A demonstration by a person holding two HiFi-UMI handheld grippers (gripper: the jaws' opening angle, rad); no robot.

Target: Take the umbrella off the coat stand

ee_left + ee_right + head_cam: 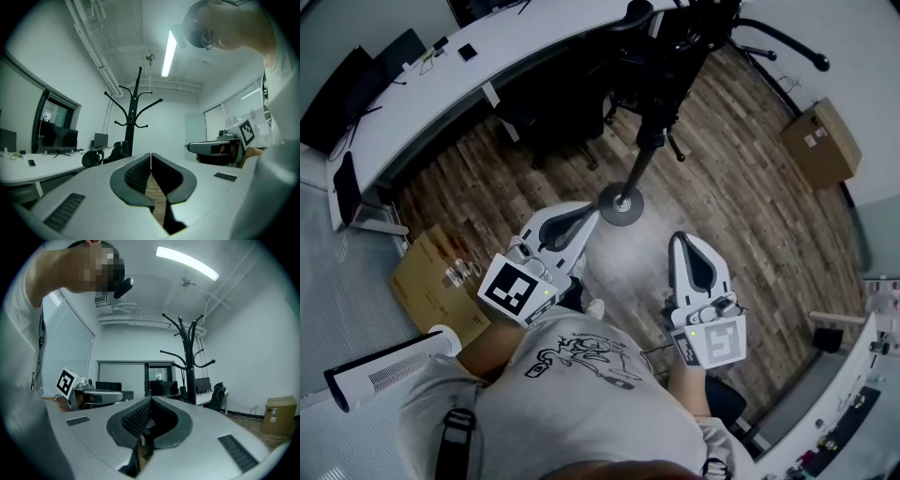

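Left claw [592, 210], right claw [686, 238]: closed, forward-pointing.

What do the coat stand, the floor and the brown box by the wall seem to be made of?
Coat stand: probably metal with a black painted finish; it has thin curved arms and a round grey base with a slight sheen.
Floor: wood or wood-look planks, matte; short brown boards with visible grain.
Box: cardboard, plain brown, with pale labels.

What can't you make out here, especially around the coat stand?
Umbrella: none made out; head view, the coat stand's top merges with a dark chair.
Stand's foot: left gripper view, hidden behind the left gripper.
Items on the desk: head view, too small.
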